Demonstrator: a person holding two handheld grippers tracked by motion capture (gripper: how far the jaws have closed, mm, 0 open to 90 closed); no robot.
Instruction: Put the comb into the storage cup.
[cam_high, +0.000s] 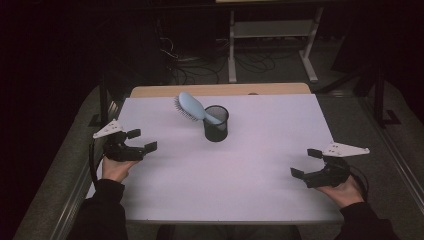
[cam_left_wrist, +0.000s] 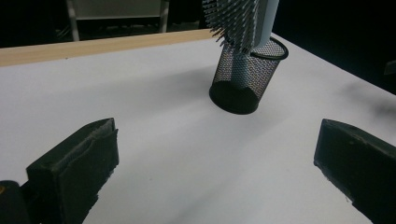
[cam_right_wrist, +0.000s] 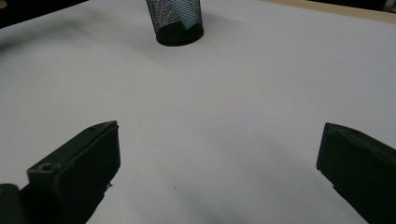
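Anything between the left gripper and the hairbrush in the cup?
Nothing visible. Bare white table lies between the open left gripper and the hairbrush, which leans handle-down in the black mesh cup. The right gripper is off to the far side.

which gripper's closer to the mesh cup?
Left. The left gripper sits open at the table's left edge, nearer the mesh cup; the right gripper, also open, sits farther off, at the near right.

White sheet (cam_high: 250, 170) spread over wooden table (cam_high: 220, 90); white metal frame (cam_high: 272, 30) and cables (cam_high: 200, 62) seen beyond.
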